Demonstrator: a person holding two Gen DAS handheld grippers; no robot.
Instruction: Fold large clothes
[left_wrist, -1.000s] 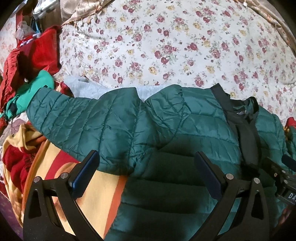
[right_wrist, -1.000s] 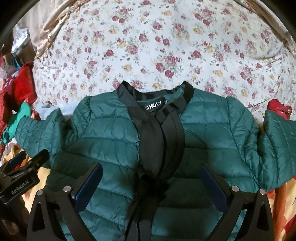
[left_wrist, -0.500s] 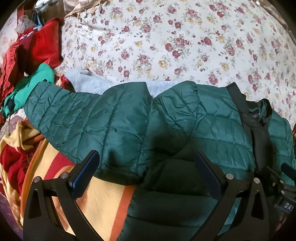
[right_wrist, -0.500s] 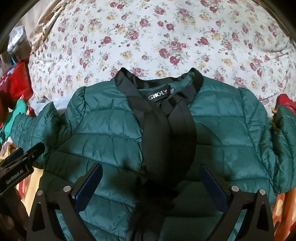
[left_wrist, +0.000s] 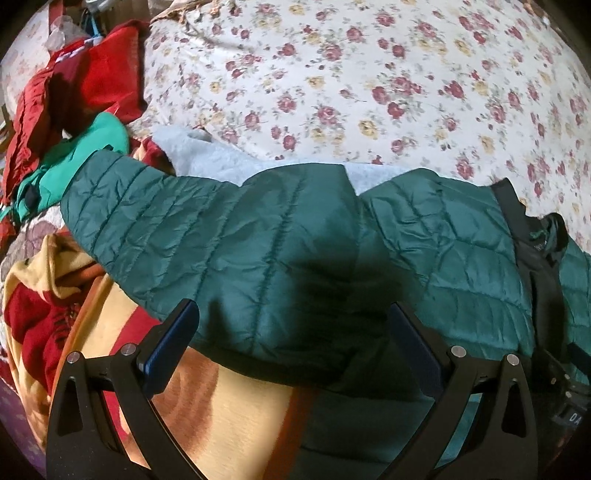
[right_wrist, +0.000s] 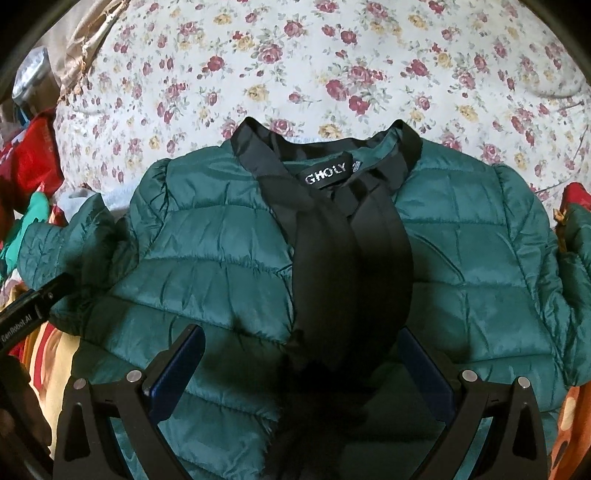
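So, left wrist view: left gripper (left_wrist: 291, 343) is spread wide, nothing between the fingers, hovering just over the green quilted jacket (left_wrist: 436, 258). The jacket's sleeve (left_wrist: 177, 229) lies straight ahead and runs off to the left, long axis roughly side to side, cuff end far left near a bright green garment (left_wrist: 74, 158), shoulder end to the right of the fingers. Sleeve rests partly on an orange-and-yellow blanket (left_wrist: 207, 413) and a white fleece (left_wrist: 207, 158), floral bedsheet (left_wrist: 369, 81) beyond. Black placket (left_wrist: 532, 243) sits at far right of this view. Right wrist view: right gripper (right_wrist: 303, 373) also gapes open and holds nothing, centred over the jacket's front, black placket (right_wrist: 351, 258) running straight away from it up to the collar with the GHOLY label (right_wrist: 327, 178). Jacket (right_wrist: 221, 251) lies face up, collar away from the tool, body axis in line with the fingers. Left gripper's body (right_wrist: 26, 314) shows at the left edge by the sleeve (right_wrist: 62, 240). Judgement: sleeve fold comes next, left gripper is clearly nearer that sleeve; the other sleeve (right_wrist: 576, 236) is off to the right, nearer the right gripper.
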